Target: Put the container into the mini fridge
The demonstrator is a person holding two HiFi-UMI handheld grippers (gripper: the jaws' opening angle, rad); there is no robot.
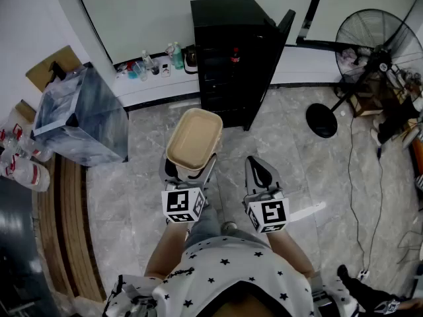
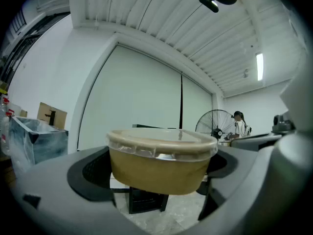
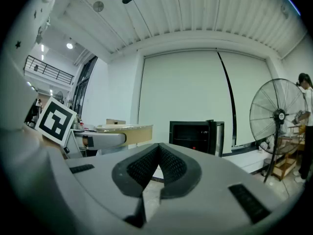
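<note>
Star-printed fabric of the person's top [image 1: 228, 269] fills the bottom of the head view, closest of all; just beyond it sit the two marker cubes [image 1: 183, 205], one on each gripper.

Ahead of the cubes, the left gripper [image 1: 192, 165] holds the container [image 1: 193, 139], a tan paper tub with rounded corners and a clear plastic lid; it is carried level in the air above the floor, in front of the mini fridge and well apart from it. In the left gripper view the black ribbed fingers [image 2: 90, 170] stand wide and press on either side of the tub's wall [image 2: 161, 165].

Beside it, the right gripper [image 1: 262, 174] carries nothing; in the right gripper view its fingers [image 3: 142, 165] are clenched together, tips touching.

Straight ahead stands the black mini fridge [image 1: 231, 51] against the wall; its door [image 1: 281, 51] is swung open to the right, and a dark bottle with a red cap [image 1: 234, 56] stands on a shelf inside.

Left of the fridge, several bottles [image 1: 158, 61] stand along a low ledge; further left sits a box wrapped in clear plastic [image 1: 79, 114], with a cardboard box [image 1: 53, 65] behind it.

To the right stands a pedestal fan [image 1: 370, 45] on a round black base; grey marbled floor tiles [image 1: 297, 157] run beneath everything.
</note>
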